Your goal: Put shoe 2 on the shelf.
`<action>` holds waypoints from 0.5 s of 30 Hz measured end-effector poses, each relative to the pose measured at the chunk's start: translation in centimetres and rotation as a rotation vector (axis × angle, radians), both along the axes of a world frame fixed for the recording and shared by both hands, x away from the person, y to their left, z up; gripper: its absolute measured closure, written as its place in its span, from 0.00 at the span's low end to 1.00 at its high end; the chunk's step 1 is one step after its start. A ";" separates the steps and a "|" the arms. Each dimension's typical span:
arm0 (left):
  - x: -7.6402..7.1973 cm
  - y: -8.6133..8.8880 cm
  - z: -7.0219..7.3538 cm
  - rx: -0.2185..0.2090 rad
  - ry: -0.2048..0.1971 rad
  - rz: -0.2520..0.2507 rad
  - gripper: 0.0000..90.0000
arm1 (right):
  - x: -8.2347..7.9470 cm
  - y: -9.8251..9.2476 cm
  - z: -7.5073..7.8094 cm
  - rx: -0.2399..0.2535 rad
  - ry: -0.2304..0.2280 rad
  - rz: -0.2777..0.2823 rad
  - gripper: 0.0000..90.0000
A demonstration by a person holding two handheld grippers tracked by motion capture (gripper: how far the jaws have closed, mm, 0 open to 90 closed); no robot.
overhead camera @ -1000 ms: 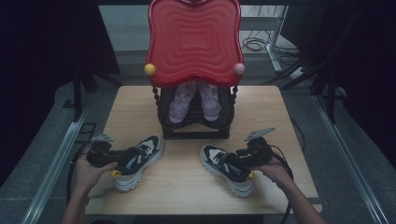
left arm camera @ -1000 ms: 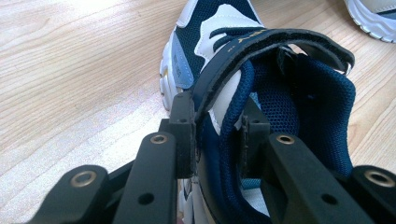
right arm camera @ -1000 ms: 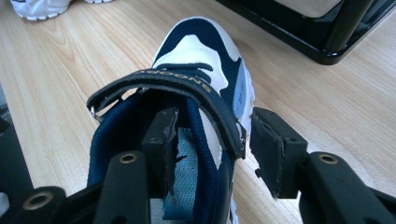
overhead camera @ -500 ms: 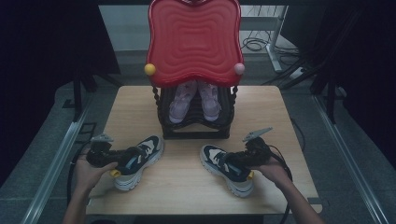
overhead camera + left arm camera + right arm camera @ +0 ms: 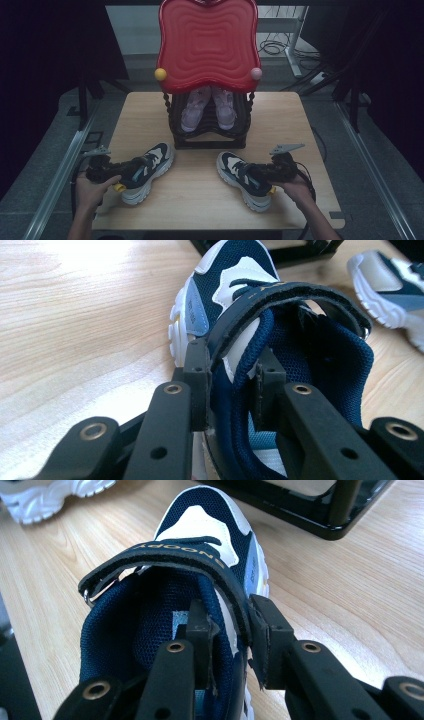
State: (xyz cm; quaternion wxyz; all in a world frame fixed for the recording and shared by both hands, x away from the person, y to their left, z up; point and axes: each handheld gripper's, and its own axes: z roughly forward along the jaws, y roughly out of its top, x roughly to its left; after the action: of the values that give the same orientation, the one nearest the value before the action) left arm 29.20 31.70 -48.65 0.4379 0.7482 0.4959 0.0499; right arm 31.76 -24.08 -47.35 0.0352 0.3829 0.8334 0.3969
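Two navy-and-white sneakers lie on the table [image 5: 200, 200] in front of the black rack [image 5: 210, 135], which already carries a pink pair [image 5: 207, 107] under a red top [image 5: 207, 45]. The left shoe [image 5: 145, 172] sits in front of the rack and off to its left, the right shoe [image 5: 245, 180] in front and off to its right, both with toes angled toward the rack.

The left hand-held gripper [image 5: 227, 385] pinches the collar wall and strap of the left shoe, one jaw outside and one inside the opening. The right hand-held gripper [image 5: 230, 625] has just been closing and now clamps the side wall and strap of the right shoe in the same way.

Risks, as I judge them: each hold is on soft padded fabric near the heel, so a lifted shoe would likely hang toe-down and swing, and could slide out of the jaws. The strap is caught in both pinches; if it peels open, the hold loosens. A drooping toe could knock the rack's lower bar or the pink pair on the way in, and the gap under the red top looks tight.

The strap of the right shoe reads "SNOOPY" in gold letters. A small print on the pale blue side patch of each shoe is too fine to read
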 end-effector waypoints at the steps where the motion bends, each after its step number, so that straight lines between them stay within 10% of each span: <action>1: -0.2 0.0 0.0 -0.013 -0.005 0.003 0.83 | -0.2 -0.2 -0.1 0.013 -0.006 -0.011 0.81; 15: -1.9 -0.1 0.4 -0.110 -0.056 0.050 0.83 | -2.9 -3.5 -0.3 0.170 -0.069 -0.130 0.81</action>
State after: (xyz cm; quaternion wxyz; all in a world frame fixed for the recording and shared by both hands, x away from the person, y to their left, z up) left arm 27.34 31.62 -48.25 0.4906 0.7087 0.5041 0.0543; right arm 28.86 -27.63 -47.63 0.0569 0.4236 0.7687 0.4759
